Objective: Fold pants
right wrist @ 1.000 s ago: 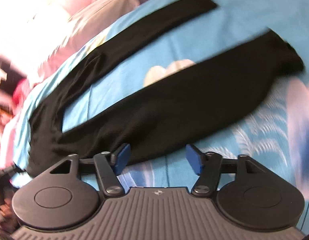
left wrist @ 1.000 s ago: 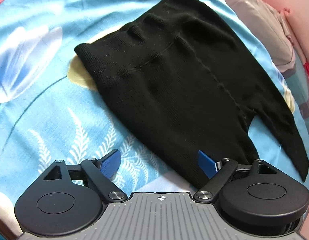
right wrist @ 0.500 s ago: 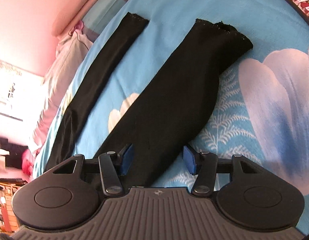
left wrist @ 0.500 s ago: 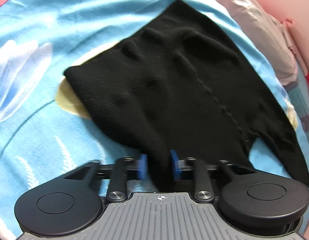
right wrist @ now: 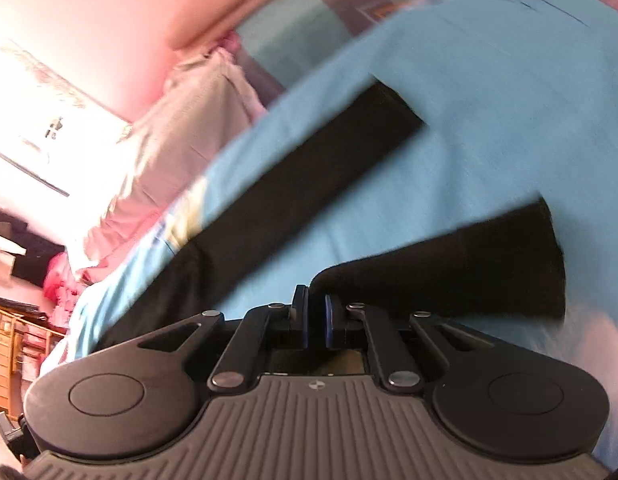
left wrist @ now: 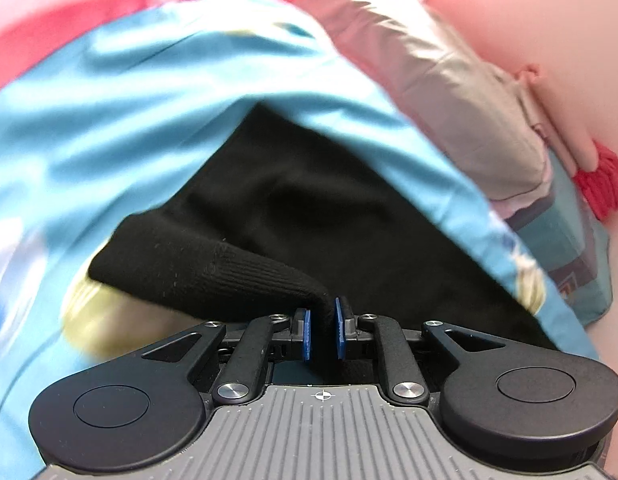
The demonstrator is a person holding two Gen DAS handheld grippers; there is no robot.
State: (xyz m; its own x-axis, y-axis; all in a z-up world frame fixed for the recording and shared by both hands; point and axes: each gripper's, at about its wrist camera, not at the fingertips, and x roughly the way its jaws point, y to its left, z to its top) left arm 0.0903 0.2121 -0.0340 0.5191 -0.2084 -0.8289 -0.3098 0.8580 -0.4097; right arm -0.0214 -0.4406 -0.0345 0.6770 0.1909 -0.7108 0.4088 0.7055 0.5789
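Left wrist: tongs (left wrist: 322, 328) pinching pants (left wrist: 309, 216).

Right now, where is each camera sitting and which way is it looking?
Left wrist: sits on the left gripper, looking down along its fingers at the waist end of the black pants on the blue bedsheet; only the gripper shows, shut on the waistband.
Right wrist: sits on the right gripper, looking down along its fingers at the two pant legs; only the gripper shows, shut on the near leg.
Shared: the same pants, bedsheet and grey pillow.
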